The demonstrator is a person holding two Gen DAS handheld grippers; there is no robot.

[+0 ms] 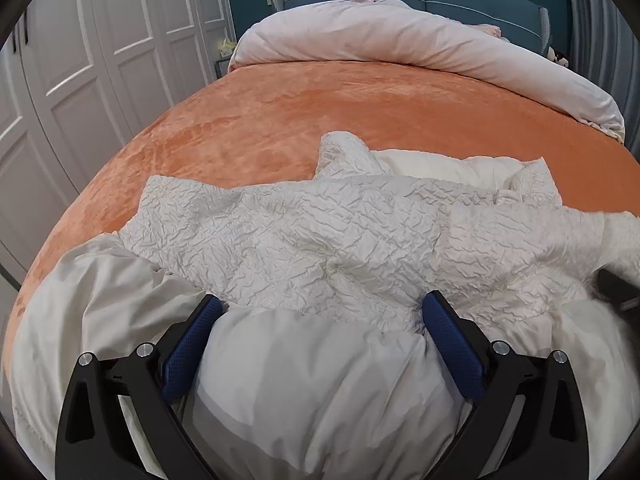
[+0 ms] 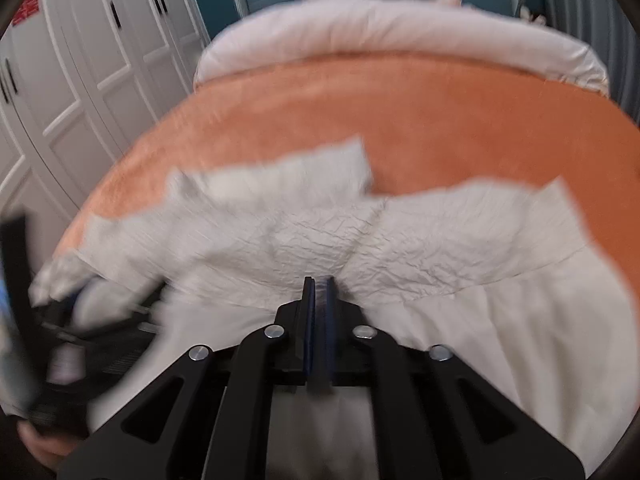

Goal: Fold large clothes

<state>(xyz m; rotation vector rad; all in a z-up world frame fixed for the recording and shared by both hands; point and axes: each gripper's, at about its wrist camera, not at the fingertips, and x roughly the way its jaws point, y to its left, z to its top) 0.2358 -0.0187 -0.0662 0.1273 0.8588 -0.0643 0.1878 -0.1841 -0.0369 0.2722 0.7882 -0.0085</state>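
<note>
An orange blanket [image 1: 340, 112] covers the bed, white wardrobe doors [image 1: 80, 80] to its left. The cream garment [image 1: 320, 232] lies crumpled on the near side; the left gripper [image 1: 322, 312] straddles a smooth fold, fingers spread wide. From the right wrist, the right gripper [image 2: 319, 280] pinches the garment's crinkled fabric, fingers closed together.

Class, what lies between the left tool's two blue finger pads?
A smooth white fabric bulge of the white crinkled garment, seen in the left wrist view.
</note>
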